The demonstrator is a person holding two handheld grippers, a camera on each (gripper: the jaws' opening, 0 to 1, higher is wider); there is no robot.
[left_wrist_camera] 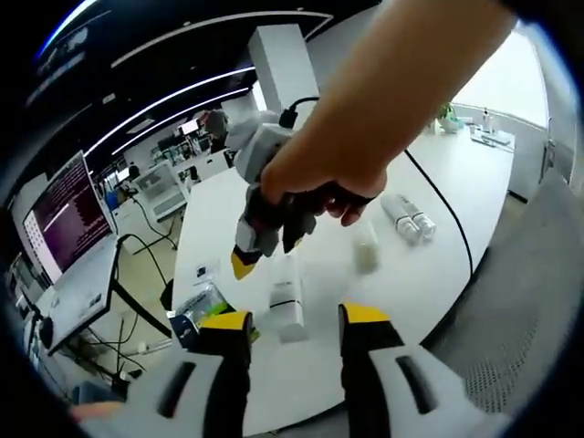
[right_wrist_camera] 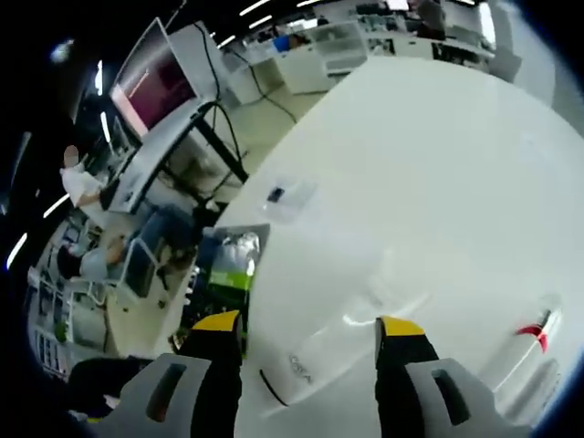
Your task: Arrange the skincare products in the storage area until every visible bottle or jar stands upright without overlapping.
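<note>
A white tube [left_wrist_camera: 288,301] stands on the white table [left_wrist_camera: 411,283], just beyond and between my left gripper's [left_wrist_camera: 296,319] open jaws. My right gripper [left_wrist_camera: 266,255], held by a hand, hovers right above that tube. A small frosted bottle [left_wrist_camera: 365,248] stands further back, and two clear bottles [left_wrist_camera: 408,217] lie side by side behind it. In the right gripper view the right gripper [right_wrist_camera: 308,324] is open, with the white tube [right_wrist_camera: 315,360] lying close below and between its jaws. Another white product with a red mark [right_wrist_camera: 534,333] is at the right.
A shiny green packet [left_wrist_camera: 196,306] [right_wrist_camera: 228,260] lies near the table's edge, with a small card [right_wrist_camera: 278,193] beyond it. Off the table stand a monitor [left_wrist_camera: 64,214] on a stand, cables and desks. A grey mesh chair back [left_wrist_camera: 525,310] is on the right.
</note>
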